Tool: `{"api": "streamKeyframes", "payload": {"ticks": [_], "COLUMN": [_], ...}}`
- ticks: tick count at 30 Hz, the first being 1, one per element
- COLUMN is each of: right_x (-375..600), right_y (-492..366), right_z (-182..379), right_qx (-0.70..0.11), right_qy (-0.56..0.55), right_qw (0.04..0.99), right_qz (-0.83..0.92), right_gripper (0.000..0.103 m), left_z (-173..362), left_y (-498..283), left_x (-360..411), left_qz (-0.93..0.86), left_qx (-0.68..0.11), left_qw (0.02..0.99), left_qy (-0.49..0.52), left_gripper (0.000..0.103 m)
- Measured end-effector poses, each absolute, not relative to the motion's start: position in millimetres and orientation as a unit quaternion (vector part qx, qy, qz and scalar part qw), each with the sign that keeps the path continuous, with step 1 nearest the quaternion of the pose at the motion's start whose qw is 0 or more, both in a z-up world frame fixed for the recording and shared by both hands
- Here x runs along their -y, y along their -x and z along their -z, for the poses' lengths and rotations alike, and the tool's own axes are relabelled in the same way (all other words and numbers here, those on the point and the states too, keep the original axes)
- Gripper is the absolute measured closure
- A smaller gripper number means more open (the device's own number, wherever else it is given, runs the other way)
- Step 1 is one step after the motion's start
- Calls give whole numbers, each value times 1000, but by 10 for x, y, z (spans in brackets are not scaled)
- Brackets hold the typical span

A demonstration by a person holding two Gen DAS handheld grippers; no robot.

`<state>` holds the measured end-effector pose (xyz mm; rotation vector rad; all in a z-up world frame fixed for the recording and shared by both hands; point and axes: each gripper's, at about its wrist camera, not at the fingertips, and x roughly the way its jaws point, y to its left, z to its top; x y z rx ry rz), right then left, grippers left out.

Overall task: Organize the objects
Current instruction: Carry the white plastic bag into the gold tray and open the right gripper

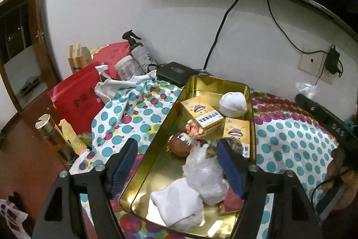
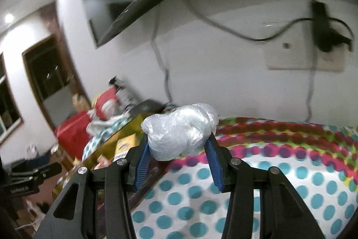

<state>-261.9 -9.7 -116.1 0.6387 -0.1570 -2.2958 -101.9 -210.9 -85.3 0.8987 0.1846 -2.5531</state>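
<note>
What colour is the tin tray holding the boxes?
Shiny gold, inside and out: the tin tray shows best in the left wrist view.

The tin tray [image 1: 250, 91] was shiny gold inside and out. In it lay two yellow boxes [image 1: 202, 114] with a white label band, a white ball [image 1: 232, 103], a doll head [image 1: 182, 145] with brown hair and blue eyes, and a white pouch [image 1: 176, 205]. The cloth [image 1: 290, 133] was white with teal dots, banded near the wall in red, purple and green dots. The bag [image 1: 76, 95] was red. The bundle [image 2: 179, 131] was cloudy white plastic. The gripper pads [image 2: 143, 162] were blue on black arms.
</note>
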Motion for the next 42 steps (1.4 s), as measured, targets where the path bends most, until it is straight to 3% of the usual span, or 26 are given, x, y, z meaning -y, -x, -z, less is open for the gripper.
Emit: {"api": "streamKeyframes", "payload": {"ticks": [13, 19, 24, 42], "right_x": [1022, 1402, 1412, 1583], "right_y": [2656, 2702, 2668, 2661], "right_z": [917, 1173, 1245, 1355], "right_qx": [33, -11, -30, -58], "right_qy": [-300, -355, -354, -375], "right_qw": [445, 462, 446, 444], "right_qz": [843, 812, 821, 812], "right_gripper": [58, 58, 58, 54], "left_z": [911, 831, 777, 562], "left_y": [1050, 1105, 1139, 1102], "left_x": [2185, 2267, 2298, 2249], "left_qz": [920, 920, 920, 918], "left_qx": [-69, -78, -104, -83], "left_qw": [214, 230, 227, 243], "left_qy": [-320, -306, -301, -303], "left_gripper": [27, 27, 27, 25]}}
